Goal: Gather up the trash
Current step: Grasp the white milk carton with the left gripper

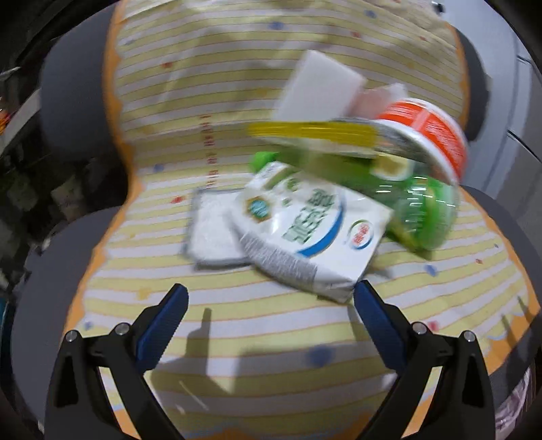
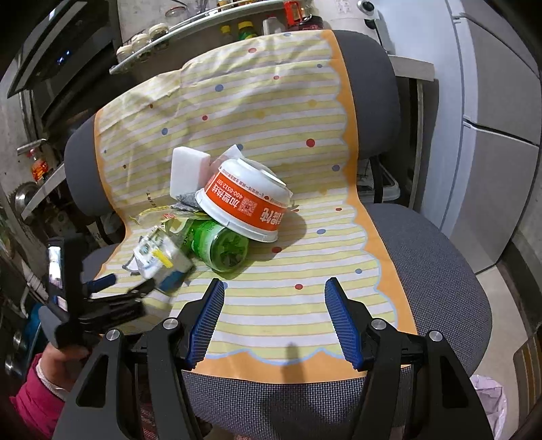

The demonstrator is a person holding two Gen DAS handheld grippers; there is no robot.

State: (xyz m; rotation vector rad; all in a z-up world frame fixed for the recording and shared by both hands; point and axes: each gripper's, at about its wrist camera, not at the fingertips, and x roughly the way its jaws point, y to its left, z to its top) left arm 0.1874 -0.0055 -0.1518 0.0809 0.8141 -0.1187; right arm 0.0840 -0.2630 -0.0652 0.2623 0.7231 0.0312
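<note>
A heap of trash lies on a striped cloth (image 2: 288, 298) over a grey chair. It holds a white milk carton (image 1: 311, 230) (image 2: 162, 260), a green plastic bottle (image 1: 420, 210) (image 2: 223, 247), an upturned orange-and-white paper bowl (image 1: 430, 132) (image 2: 247, 210), a white foam block (image 1: 318, 88) (image 2: 186, 172) and a yellow wrapper (image 1: 311, 133). My left gripper (image 1: 271, 304) is open just short of the carton, which lies ahead between its fingers; it shows in the right wrist view (image 2: 125, 287) too. My right gripper (image 2: 274, 318) is open and empty over the seat's front.
A flat white pad (image 1: 213, 230) lies under the carton's left side. A pale plastic bag (image 2: 491, 402) sits on the floor at lower right. A grey cabinet (image 2: 498, 169) stands to the right and kitchen shelves (image 2: 189, 23) with jars behind the chair.
</note>
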